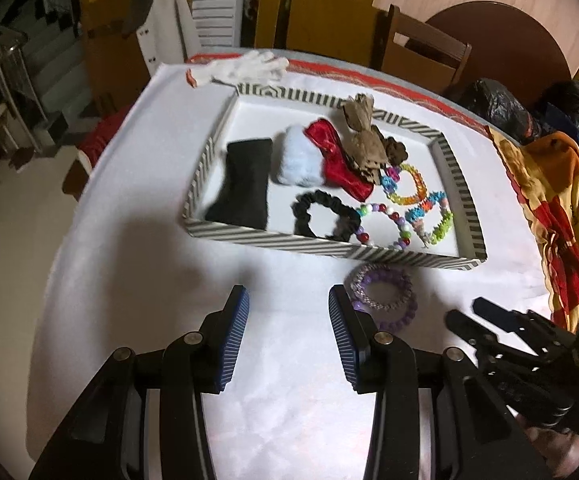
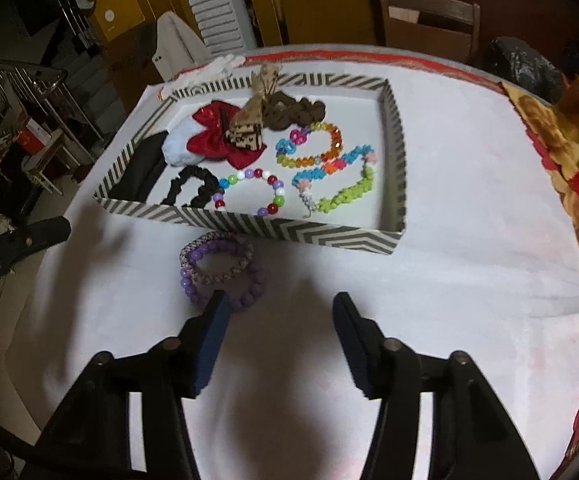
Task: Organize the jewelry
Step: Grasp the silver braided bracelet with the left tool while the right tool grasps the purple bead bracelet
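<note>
A striped shallow box (image 1: 329, 249) (image 2: 273, 232) lies on the white tablecloth. It holds a black pouch (image 1: 245, 184), a red bow (image 1: 335, 160) (image 2: 213, 136), a black scrunchie (image 1: 325, 216) (image 2: 193, 190) and several coloured bead bracelets (image 1: 405, 196) (image 2: 329, 168). Two purple bracelets (image 1: 383, 294) (image 2: 219, 268) lie stacked on the cloth just in front of the box. My left gripper (image 1: 288, 300) is open and empty, left of the purple bracelets. My right gripper (image 2: 281, 300) is open and empty, its left fingertip (image 2: 219, 300) overlapping the purple bracelets' near edge.
A white glove (image 1: 245, 66) lies behind the box. A red and yellow patterned cloth (image 1: 549, 200) (image 2: 569, 160) covers the table's right side. Black bags (image 1: 501, 104) and wooden chairs (image 1: 425, 52) stand beyond the far edge. The table edge drops off at left.
</note>
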`<state>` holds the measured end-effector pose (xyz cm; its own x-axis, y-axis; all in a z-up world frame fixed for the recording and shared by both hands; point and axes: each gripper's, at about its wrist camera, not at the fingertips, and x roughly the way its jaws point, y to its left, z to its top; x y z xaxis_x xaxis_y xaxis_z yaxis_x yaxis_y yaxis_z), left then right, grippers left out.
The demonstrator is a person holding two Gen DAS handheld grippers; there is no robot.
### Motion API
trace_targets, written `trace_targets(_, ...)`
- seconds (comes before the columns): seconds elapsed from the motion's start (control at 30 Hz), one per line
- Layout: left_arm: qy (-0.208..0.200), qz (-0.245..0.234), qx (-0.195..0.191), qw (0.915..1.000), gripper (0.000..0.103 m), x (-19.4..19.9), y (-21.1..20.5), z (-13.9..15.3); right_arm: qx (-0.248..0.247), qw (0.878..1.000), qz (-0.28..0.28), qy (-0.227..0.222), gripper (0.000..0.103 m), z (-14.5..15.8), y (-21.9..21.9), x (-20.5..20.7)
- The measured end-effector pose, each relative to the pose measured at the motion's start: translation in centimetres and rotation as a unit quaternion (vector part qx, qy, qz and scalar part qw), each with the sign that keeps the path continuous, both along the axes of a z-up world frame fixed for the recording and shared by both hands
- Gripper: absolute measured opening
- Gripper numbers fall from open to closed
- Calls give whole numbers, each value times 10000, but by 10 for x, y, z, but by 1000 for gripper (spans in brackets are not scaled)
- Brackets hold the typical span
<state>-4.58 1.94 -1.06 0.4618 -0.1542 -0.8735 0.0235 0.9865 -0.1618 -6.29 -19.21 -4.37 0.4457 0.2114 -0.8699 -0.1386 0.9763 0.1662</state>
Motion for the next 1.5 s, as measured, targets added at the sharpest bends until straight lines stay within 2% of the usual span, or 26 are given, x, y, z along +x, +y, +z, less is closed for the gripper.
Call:
trace_targets(0.2, 312, -46, -172, 9994, 33, 9, -9, -15, -126, 9995, 270, 108, 45, -20, 15, 12)
trace_targets(0.27, 342, -17, -160, 9993, 33, 10, -10, -17, -160, 9993, 314, 146, 40, -25, 18, 16)
trace_targets(0.5, 478, -40, -291, 9984, 33, 16, -17, -25, -264, 9983, 501, 143, 34, -39, 30, 27)
trace_targets(0.57, 537, -115, -345, 9979, 33, 19, -22, -29, -418, 9974, 590, 77, 19, -40, 33, 25)
trace_targets(0.63, 598, -208, -312, 9975, 33, 21, -30, -35, -454, 9966, 681, 116, 13, -39, 31, 23)
trace_targets(0.83, 828, -418, -367, 9950, 33, 27, -49, -51, -211, 9974, 622, 281, 12, -37, 12, 15)
trace_targets(1.03, 860, -502, -307, 9946, 33, 35, -63, -59, -71, 9977, 584, 322, 12, -38, 4, 15)
trace_targets(1.17, 990, -541, 39, 9936, 33, 42, -75, -72, -14, 9977, 587, 336, 12, -38, 4, 11)
trace_targets(1.23, 825, -563, 260, 9947, 33, 42, -78, -70, 30, 9976, 578, 373, 12, -38, 2, 9)
trace_targets(1.3, 835, -539, 412, 9942, 32, 43, -78, -71, 54, 9974, 580, 421, 12, -38, -1, 7)
trace_targets(1.5, 979, -509, 157, 9938, 32, 40, -64, -72, -34, 9971, 550, 522, 12, -37, -10, -1)
